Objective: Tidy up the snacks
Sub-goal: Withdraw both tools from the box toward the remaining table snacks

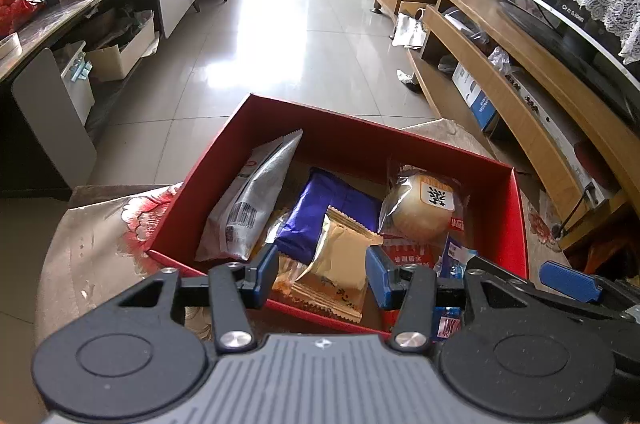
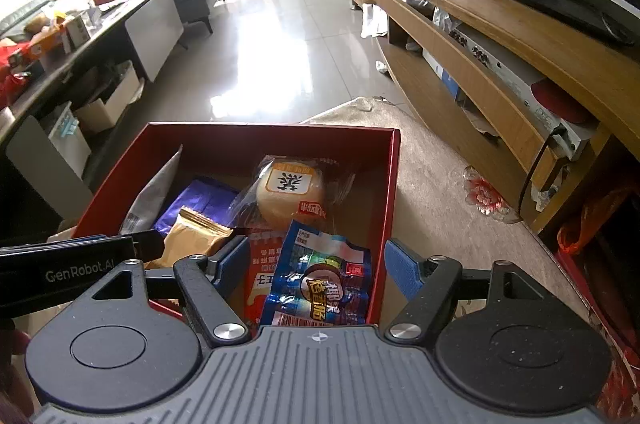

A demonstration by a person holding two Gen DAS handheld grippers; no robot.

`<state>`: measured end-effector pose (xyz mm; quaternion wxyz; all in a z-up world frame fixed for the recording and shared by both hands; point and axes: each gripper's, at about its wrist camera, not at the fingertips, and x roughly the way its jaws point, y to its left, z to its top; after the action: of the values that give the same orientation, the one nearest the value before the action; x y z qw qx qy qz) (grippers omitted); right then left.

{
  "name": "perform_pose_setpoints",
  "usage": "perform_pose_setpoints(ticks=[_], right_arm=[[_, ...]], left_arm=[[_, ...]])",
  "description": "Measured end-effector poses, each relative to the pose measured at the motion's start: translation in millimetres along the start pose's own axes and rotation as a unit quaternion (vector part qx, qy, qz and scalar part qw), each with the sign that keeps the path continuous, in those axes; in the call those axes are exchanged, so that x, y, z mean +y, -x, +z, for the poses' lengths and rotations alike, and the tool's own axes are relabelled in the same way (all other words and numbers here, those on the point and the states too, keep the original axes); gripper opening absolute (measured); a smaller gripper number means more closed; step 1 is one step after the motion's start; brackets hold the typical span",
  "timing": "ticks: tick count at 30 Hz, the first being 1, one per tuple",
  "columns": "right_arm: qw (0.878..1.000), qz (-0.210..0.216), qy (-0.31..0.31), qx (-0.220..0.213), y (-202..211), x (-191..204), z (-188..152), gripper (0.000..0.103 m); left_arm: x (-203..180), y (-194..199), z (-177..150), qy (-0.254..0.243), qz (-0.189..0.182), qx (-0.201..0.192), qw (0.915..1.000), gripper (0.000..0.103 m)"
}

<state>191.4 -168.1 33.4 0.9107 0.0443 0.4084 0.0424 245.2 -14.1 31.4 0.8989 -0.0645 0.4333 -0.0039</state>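
red cardboard box [image 1: 496, 224] on a cloth-covered tabletop [image 1: 92, 236], holding a gold wafer packet [image 1: 340, 260], purple pack [image 1: 320, 204], wrapped bun [image 2: 290, 194] and blue sausage bag [image 2: 320, 284], left claw [image 1: 322, 274] spread wide and empty above the gold packet, right claw [image 2: 316, 270] spread wide and empty over the blue bag

The right gripper [image 2: 314, 266] is open over a red box [image 2: 394, 192]. A blue snack packet [image 2: 320, 284] lies between its fingers. A round bun in clear wrap [image 2: 290, 190] sits behind it, near a gold packet [image 2: 192, 238].
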Motion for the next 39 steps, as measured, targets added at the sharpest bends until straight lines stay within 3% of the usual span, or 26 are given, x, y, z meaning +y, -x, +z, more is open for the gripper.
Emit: perform_pose_setpoints(ticks=[20,39], right_arm=[[0.999,0.012,0.048,0.008,14.2,31.2,-22.6,0.082],[0.994,0.033,0.077,0.066,19.3,58.8,-64.5,0.084]], left_arm=[[39.2,25.4,-21.4,-0.005,0.017,-0.003,0.9998,0.053],[113.7,21.7,-66.3,0.060,0.035,0.067,0.9953,0.054]])
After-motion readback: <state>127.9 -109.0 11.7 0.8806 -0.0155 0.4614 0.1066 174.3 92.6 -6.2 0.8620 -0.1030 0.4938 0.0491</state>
